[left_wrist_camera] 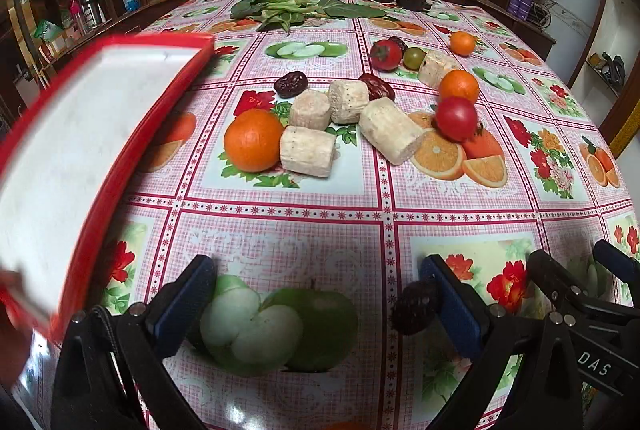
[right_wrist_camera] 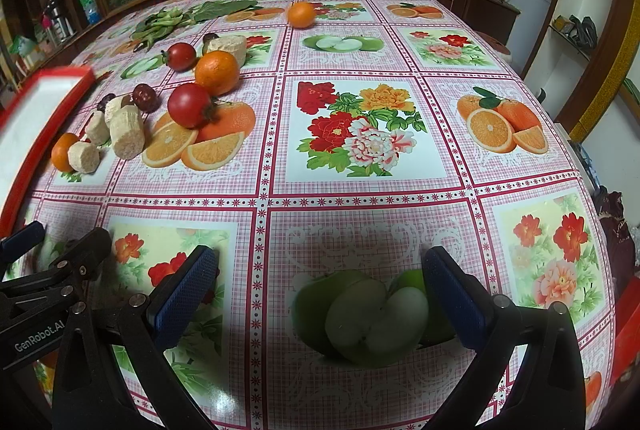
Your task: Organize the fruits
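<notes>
Red-rimmed white plastic tray (left_wrist_camera: 80, 134), blurred, sits at the far left over the surface (left_wrist_camera: 320, 214), which wears a pink checked oilcloth printed with fruit and flowers. Right of it lies the fruit pile: a round orange (left_wrist_camera: 253, 140) touching pale cylindrical chunks (left_wrist_camera: 308, 151), dark wrinkled dates (left_wrist_camera: 291, 84), and a glossy red tomato (left_wrist_camera: 456, 118) against a second orange (left_wrist_camera: 459, 85). All lie far beyond both tools. The left tool (left_wrist_camera: 318, 300) gapes wide and holds nothing; its body reads "GenRobot.AI". The right tool (right_wrist_camera: 320, 294), lettered "DAS", is likewise spread and empty.
</notes>
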`<state>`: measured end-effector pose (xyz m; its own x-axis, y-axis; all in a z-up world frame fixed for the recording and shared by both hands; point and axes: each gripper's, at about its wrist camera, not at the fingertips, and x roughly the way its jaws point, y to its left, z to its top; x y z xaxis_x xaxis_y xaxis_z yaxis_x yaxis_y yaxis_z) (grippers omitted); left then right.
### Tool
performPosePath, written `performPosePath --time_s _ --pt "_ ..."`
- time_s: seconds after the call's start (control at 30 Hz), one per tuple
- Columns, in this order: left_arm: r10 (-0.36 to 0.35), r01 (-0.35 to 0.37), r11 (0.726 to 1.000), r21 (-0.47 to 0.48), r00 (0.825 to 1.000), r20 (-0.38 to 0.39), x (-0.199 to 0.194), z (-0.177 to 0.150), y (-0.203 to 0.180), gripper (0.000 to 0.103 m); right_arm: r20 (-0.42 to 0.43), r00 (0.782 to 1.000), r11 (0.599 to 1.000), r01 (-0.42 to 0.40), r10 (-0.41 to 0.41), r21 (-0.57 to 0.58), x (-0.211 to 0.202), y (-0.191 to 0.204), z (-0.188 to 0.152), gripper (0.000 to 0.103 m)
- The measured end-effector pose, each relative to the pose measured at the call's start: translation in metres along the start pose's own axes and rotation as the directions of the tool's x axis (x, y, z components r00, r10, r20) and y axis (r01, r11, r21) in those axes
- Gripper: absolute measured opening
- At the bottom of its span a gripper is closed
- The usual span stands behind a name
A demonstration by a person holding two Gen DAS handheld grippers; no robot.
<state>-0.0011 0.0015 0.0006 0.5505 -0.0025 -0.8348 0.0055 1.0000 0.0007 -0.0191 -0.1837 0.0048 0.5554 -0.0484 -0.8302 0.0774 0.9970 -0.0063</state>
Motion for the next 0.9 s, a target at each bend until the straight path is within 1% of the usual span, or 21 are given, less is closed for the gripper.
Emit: performPosePath --time_s 0.9 --pt "0.009 -0.009 1.000 -0.013 1.000 0.007 0.0011 0.0005 -0.0016 0.103 0.007 1.000 1.000 -0.003 0.003 -0.004 0.0005 0.0015 0.0001 0.103"
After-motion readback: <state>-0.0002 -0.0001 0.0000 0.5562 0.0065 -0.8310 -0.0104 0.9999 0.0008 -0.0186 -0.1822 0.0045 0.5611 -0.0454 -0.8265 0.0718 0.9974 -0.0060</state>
